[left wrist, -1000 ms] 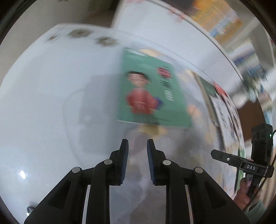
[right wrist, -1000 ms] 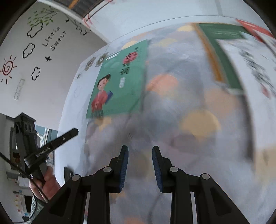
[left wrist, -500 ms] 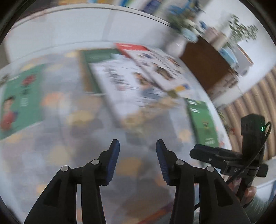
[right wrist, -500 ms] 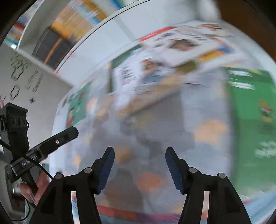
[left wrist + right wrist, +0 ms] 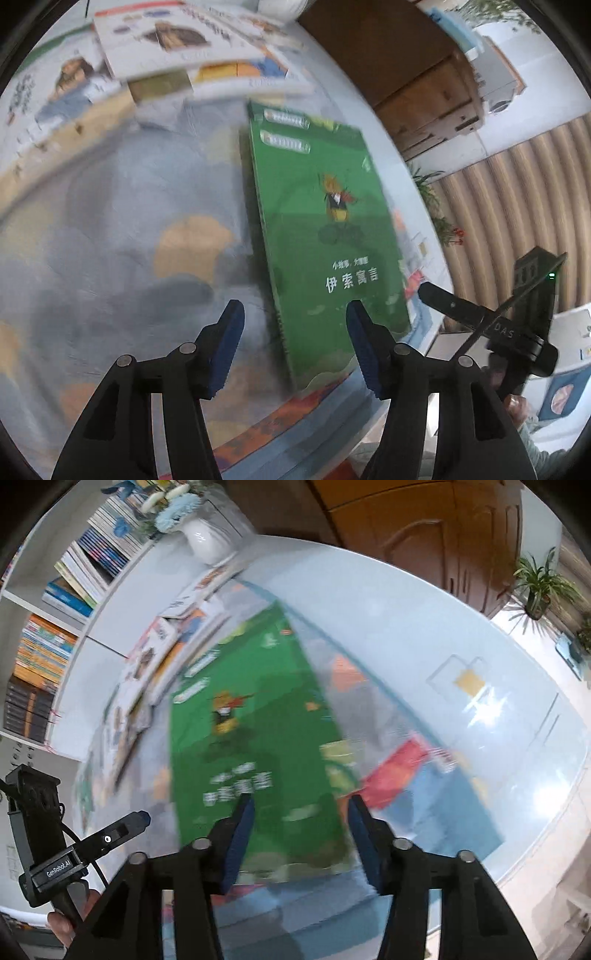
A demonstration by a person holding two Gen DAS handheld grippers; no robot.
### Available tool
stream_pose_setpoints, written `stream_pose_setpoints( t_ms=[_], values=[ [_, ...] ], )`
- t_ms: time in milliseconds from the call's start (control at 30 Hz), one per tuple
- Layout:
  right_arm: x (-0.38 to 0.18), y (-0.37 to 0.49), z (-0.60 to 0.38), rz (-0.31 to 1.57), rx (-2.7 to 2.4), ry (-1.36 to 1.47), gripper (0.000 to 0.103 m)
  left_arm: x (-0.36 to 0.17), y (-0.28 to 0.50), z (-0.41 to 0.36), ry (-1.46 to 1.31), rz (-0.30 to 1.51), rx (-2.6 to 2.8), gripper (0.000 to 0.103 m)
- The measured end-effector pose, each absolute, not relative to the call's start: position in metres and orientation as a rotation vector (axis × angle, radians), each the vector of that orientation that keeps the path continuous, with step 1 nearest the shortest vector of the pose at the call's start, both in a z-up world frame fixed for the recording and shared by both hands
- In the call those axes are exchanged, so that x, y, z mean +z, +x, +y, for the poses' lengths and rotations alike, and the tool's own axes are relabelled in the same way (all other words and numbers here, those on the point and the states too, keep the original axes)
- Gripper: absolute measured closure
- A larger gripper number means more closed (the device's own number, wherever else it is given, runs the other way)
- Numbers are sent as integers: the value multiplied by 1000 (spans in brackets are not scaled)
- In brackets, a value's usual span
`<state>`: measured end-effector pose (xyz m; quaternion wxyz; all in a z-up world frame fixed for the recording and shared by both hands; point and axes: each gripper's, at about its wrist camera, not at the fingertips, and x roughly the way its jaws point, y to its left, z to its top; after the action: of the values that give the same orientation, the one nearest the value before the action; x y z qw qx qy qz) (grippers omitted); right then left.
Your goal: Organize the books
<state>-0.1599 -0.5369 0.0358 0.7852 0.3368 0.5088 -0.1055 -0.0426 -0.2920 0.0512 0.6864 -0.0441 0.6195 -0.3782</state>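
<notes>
Both views have swung from the red-figure book to a green book (image 5: 325, 236) near the white table's (image 5: 424, 635) edge, under both empty hand-held grippers: left (image 5: 295, 347) opening, right (image 5: 301, 838) part-closing; bookshelf (image 5: 59, 602) behind.

A home room or children's reading corner: white shelves (image 5: 55, 627) packed with books, a vase of flowers (image 5: 207, 542), wooden cabinet doors (image 5: 443, 535), potted plants (image 5: 539, 587), picture books (image 5: 255, 738) on the surface (image 5: 480, 686).
</notes>
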Motion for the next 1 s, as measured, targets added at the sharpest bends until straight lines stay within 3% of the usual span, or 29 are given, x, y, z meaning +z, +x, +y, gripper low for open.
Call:
stream_pose_setpoints(
  t_ms=[400, 533, 733, 833, 867, 900, 1000],
  values=[
    [14, -148, -527, 1170, -103, 543, 76, 32, -71, -293, -153, 1399, -809, 53],
    [12, -148, -522, 1190, -48, 516, 76, 32, -77, -297, -177, 1389, -827, 53],
    [14, -150, -540, 1166, 27, 616, 76, 44, -71, -266, -537, 1358, -992, 54],
    [5, -154, -548, 1177, 61, 698, 76, 39, -67, -262, -593, 1356, -973, 70],
    [3, -154, -549, 1182, 67, 719, 76, 35, -67, -265, -554, 1365, -933, 84],
    [1, -153, -549, 1190, 70, 730, 76, 33, -67, -268, -511, 1371, -907, 92],
    [1, -152, -546, 1197, 84, 726, 76, 25, -71, -280, -423, 1396, -875, 95]
  ],
)
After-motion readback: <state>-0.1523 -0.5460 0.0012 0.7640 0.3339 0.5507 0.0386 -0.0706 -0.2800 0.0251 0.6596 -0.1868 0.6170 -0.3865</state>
